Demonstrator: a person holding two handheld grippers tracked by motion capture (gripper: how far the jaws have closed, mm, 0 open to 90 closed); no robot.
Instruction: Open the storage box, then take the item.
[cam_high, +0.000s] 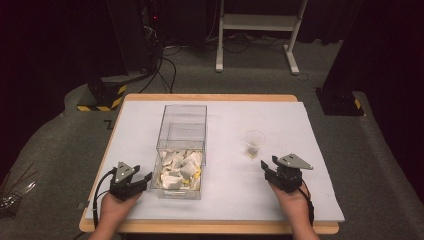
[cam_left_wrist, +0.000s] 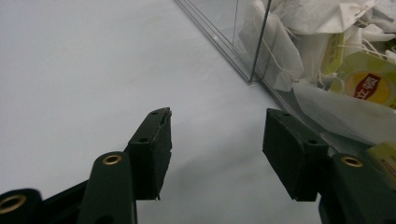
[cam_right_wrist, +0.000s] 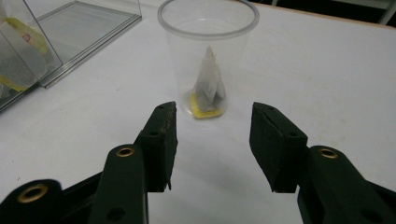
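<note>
The clear plastic cup stands on the white table cover, just ahead of the right gripper — jaws apart, empty. A tea bag sits inside. Left gripper likewise empty beside the clear box. Cup likely light, thin-walled, easily crushed — grip its wall gently.

Probably lab: black curtains, floor cables, hazard-striped base.

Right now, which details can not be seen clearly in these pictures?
- Yellow tag in the clear box: left gripper view, print blurred and unreadable.
- Tea bags: high view, too small to count, piled over each other.
- Plastic cup: right gripper view, the tea bag hides most of the yellow tag under it.
- Clear box: left gripper view, cut off by the top and right edges.
</note>
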